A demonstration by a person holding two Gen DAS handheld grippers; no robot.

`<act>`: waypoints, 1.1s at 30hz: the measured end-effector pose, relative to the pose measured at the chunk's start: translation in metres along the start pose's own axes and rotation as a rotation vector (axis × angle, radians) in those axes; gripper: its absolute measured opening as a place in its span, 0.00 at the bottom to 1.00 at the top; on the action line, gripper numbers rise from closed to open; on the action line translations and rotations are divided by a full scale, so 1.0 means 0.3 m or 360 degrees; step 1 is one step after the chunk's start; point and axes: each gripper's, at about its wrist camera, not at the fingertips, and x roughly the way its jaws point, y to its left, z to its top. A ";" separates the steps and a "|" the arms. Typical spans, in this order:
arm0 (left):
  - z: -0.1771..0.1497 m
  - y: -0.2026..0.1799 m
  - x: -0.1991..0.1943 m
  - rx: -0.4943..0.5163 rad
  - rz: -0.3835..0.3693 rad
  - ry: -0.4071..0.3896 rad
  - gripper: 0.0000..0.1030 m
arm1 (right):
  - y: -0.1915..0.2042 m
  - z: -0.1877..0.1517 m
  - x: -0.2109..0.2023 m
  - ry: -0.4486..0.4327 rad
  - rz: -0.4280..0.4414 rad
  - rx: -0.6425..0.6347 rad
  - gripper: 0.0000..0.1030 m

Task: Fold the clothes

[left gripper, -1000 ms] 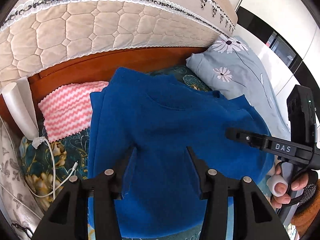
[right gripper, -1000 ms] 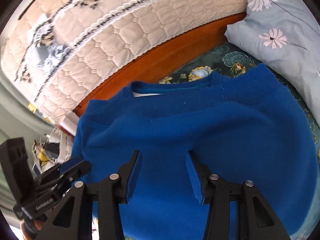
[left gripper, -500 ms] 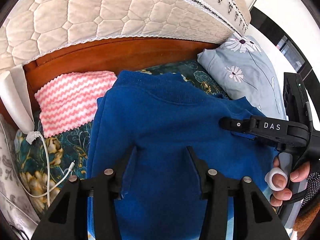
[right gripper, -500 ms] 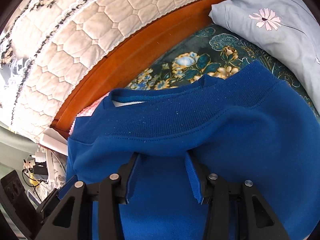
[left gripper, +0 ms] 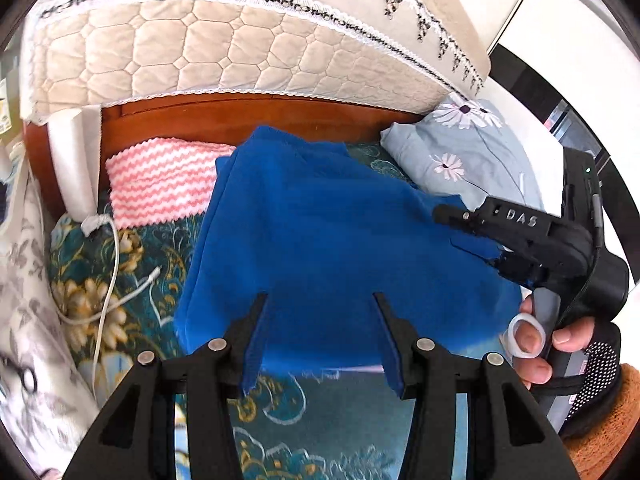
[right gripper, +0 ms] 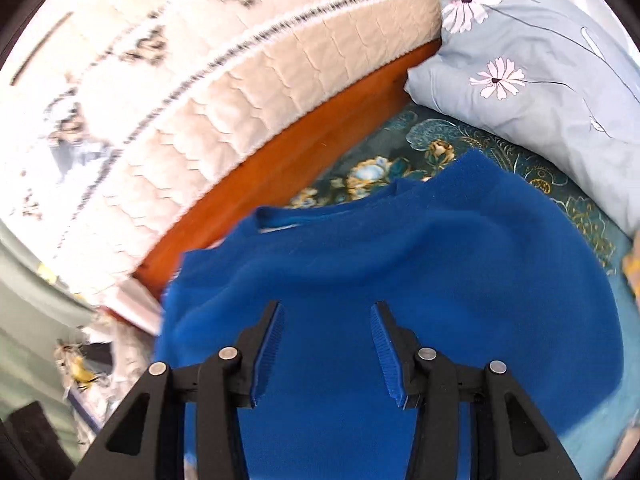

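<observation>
Item: blue sweatshirt, folded, lying on a teal floral bedspread.

Bounds: far side closed by a wooden headboard with a quilted beige cover draped over it. Right side closed by a grey daisy-print pillow, its corner just beside the sweatshirt. Left of the garment, a pink-and-white zigzag cloth touches its upper edge; nearer lies a white charging cable. Open bedspread shows only along the near edge and the left strip.

Left gripper: jaws wide, nothing between them, poised over the sweatshirt's near hem; contact with the cloth cannot be told.

Right gripper: jaws wide, empty, above the body of the garment, collar beyond the fingertips. In the left wrist view it reaches over the sweatshirt's right edge, held by a hand.
</observation>
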 end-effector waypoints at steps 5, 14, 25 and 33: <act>-0.086 -0.025 -0.039 0.0000 -0.0032 0.0055 0.50 | 0.030 -0.169 -0.144 -0.0081 0.0027 -0.0031 0.48; -0.187 -0.030 -0.119 -0.0111 -0.0015 0.0021 0.65 | -0.036 -0.437 -0.224 -0.0041 -0.0135 0.0087 0.52; -0.325 -0.055 -0.184 -0.0045 0.0147 0.0041 0.68 | -0.107 -0.633 -0.325 -0.0109 -0.0381 0.0012 0.65; -0.408 -0.108 -0.220 0.0047 0.0200 0.0080 0.78 | -0.141 -0.673 -0.366 -0.0215 -0.0454 0.0049 0.78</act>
